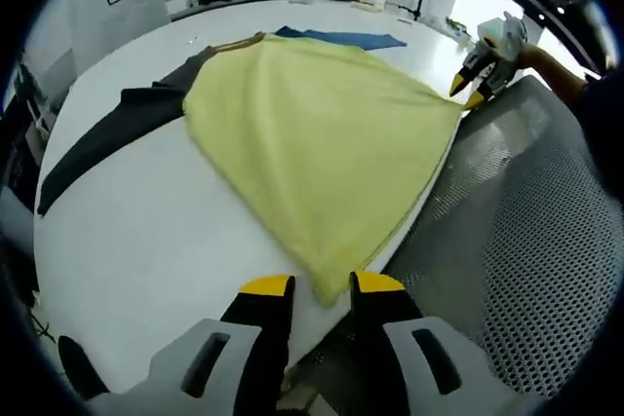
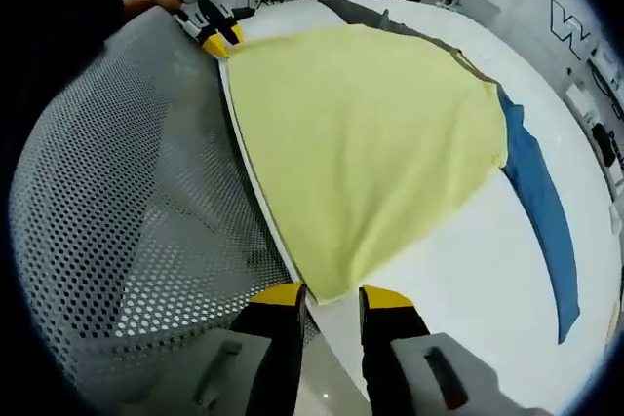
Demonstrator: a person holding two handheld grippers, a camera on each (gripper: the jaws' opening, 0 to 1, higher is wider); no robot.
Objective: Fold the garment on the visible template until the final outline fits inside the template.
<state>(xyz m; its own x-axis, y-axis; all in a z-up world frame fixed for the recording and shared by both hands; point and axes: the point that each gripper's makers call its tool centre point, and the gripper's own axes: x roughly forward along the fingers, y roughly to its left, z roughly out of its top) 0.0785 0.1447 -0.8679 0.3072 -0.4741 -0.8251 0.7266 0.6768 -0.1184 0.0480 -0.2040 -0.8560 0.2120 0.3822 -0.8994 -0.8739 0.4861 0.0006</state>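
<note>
Each pair of yellow-tipped fingers sits at a near corner of the yellow garment [image 1: 322,133] on the white counter [image 1: 146,231]. In the left gripper view, the left gripper [image 1: 324,286] has the cloth's corner lying between its fingers, which stand parted around the corner; whether they pinch the fabric cannot be told. In the right gripper view, the right gripper [image 2: 331,294] stands the same way at the opposite near corner, its grip equally unclear.

The step in hand looks like the first fold: both corners of the near hem taken up together. The next move likely calls for closing firmly on both corners and carrying the hem forward, away from the fingers, across the cloth.

Beside the fingers, a grey perforated mesh surface [image 2: 127,202] runs along the counter's edge, touching or nearly touching the garment's border, where it could snag the hem. Ahead of the fingers, a dark grey cloth [image 1: 117,129] lies partly under the yellow one and trails off to one side, and a blue cloth [image 2: 541,202] lies beyond its far edge. No template outline can be made out. Farther still, a person stands at a distant bench.
</note>
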